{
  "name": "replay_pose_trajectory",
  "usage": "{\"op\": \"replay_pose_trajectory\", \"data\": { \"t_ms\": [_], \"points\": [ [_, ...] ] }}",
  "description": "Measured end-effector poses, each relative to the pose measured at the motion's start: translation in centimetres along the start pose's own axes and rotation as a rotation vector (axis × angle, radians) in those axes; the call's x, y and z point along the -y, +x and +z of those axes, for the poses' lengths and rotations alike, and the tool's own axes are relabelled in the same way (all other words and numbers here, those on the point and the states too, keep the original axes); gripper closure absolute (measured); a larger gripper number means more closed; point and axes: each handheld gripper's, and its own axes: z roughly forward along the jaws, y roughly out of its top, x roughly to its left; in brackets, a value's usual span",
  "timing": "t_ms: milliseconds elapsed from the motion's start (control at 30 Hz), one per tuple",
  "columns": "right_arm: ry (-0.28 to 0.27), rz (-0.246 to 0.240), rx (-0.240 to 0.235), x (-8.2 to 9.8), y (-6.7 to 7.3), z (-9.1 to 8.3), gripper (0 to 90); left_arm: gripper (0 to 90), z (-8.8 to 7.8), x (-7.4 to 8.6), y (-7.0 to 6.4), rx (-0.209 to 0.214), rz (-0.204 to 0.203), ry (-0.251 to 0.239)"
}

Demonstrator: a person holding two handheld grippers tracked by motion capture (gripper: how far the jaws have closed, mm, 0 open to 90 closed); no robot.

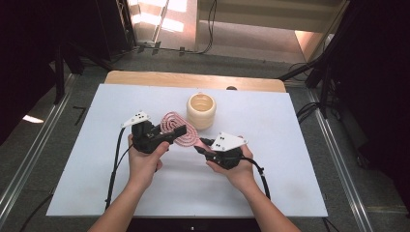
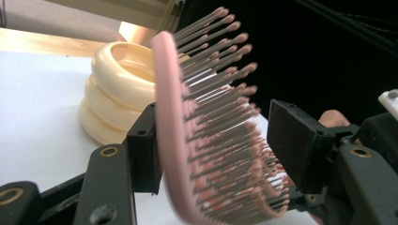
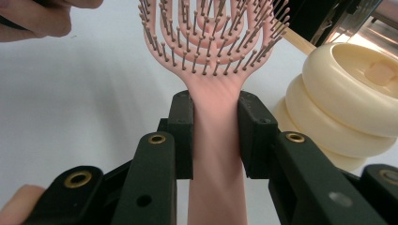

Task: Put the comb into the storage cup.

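A pink hairbrush (image 1: pixel 178 126) with grey, pink-tipped bristles lies between my two grippers at the middle of the white table. My right gripper (image 1: pixel 201 145) is shut on its handle (image 3: pixel 216 187), with the head (image 3: pixel 211 42) reaching away from the jaws. My left gripper (image 1: pixel 175 132) stands open astride the brush head (image 2: pixel 166 93). One jaw sits against the head's back. A narrow gap separates the bristle tips (image 2: pixel 244 89) from the other pad (image 2: pixel 295 140).
A cream ribbed cup (image 1: pixel 201 110) of stacked rings stands upright just behind the brush, close to both grippers (image 2: pixel 117 89) (image 3: pixel 347 108). White table cover (image 1: pixel 290 183) spreads around; its wooden edge (image 1: pixel 193 79) is at the back. The person's left hand (image 3: pixel 37 18) is near.
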Motion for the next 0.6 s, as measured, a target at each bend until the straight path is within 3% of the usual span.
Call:
{"op": "replay_pose_trajectory", "data": {
  "t_ms": [400,567,600],
  "points": [
    [-0.021,-0.013,-0.002,-0.19,0.36,0.12,67.9,41.0,0.16,-0.03,0.31,0.002,-0.035,0.014],
    [-0.031,-0.017,0.001,-0.06,0.50,0.22,67.8,50.9,0.20,-0.06,0.42,0.012,-0.048,0.023],
    [-0.029,-0.012,0.002,0.00,0.51,0.26,67.8,52.2,0.28,-0.07,0.44,0.009,-0.051,0.043]
  ]
}}
